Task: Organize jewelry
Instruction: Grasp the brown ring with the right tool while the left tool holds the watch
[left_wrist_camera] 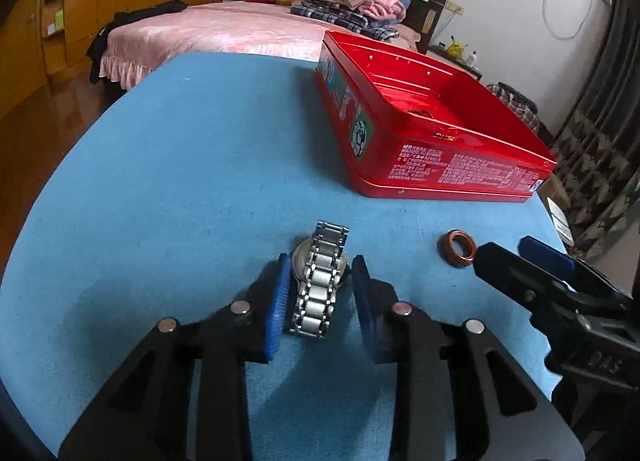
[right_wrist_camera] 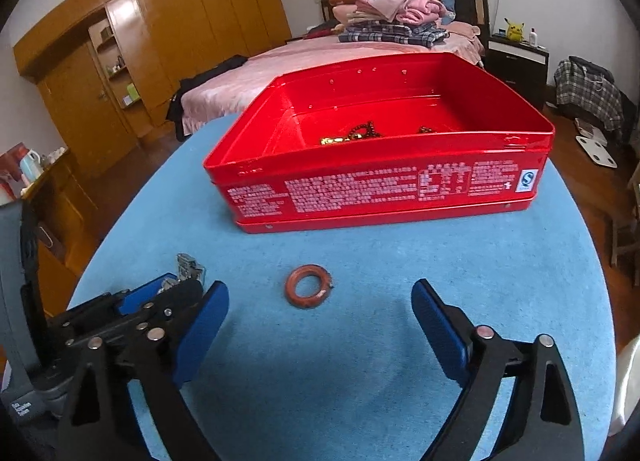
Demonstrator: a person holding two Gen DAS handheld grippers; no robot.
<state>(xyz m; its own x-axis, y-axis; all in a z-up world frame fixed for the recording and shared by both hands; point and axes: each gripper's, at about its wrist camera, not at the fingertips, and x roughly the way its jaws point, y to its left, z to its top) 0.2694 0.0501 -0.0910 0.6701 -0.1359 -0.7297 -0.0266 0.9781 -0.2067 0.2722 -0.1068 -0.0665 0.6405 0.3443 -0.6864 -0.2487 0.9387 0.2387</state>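
a silver metal link wristwatch (left_wrist_camera: 318, 281) lies on the blue worktop (left_wrist_camera: 180, 181) between the blue pads of the left claw (left_wrist_camera: 320, 293), which stand narrow but apart from it. it looks heavy, hard and slippery, its band loosely jointed; the stiff case seems the safest hold. the right claw (right_wrist_camera: 320, 325) gapes wide, empty, short of a small reddish-brown ring (right_wrist_camera: 308, 291), probably light and rigid. only the right view shows beads and gold pieces inside the red tin (right_wrist_camera: 380, 189).
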